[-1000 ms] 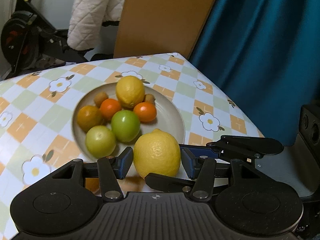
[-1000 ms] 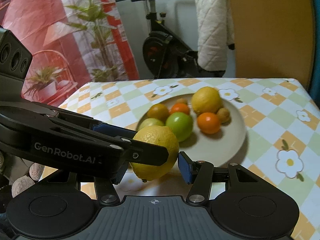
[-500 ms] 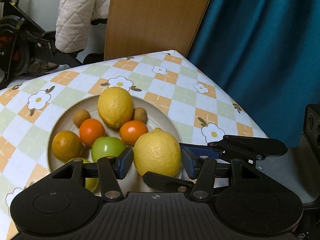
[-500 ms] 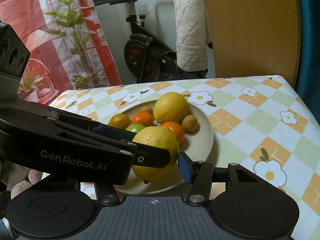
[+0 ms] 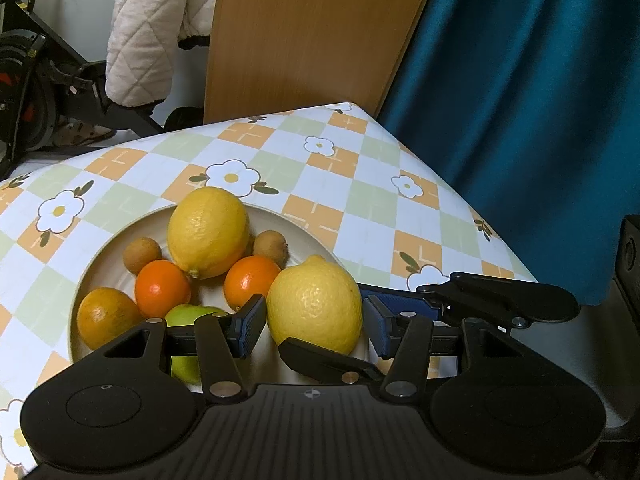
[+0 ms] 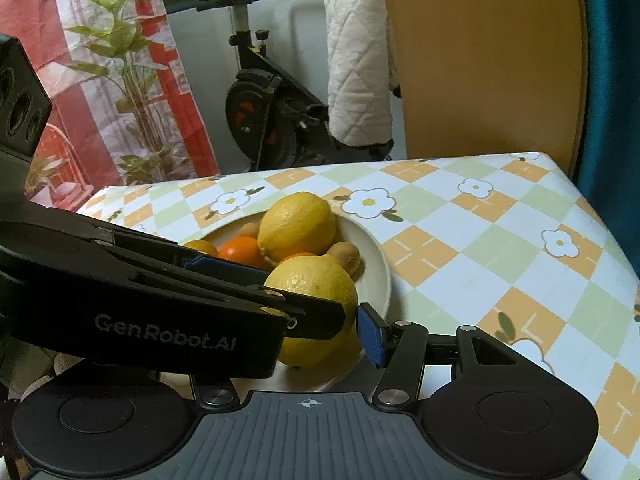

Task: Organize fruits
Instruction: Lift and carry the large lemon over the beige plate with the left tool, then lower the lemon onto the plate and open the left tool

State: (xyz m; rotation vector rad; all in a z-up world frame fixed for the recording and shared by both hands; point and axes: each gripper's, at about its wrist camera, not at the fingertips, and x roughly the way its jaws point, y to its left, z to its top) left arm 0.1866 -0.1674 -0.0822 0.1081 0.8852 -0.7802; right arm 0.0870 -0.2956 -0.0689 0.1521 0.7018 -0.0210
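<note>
- Fingers of the left gripper are closed on a lemon, one blue pad pressed to each side of it.
- Right gripper crosses the left one and clasps the same lemon; its right finger sits at the fruit's edge, while its left finger is hidden behind the left gripper.
- That lemon is at the near right part of a pale plate, just beside an orange; whether it rests on the plate I cannot tell.
- On the plate lie a second lemon, another orange, a green fruit and two small brown fruits.
- Plate stands on a checked, flowered tablecloth.
</note>
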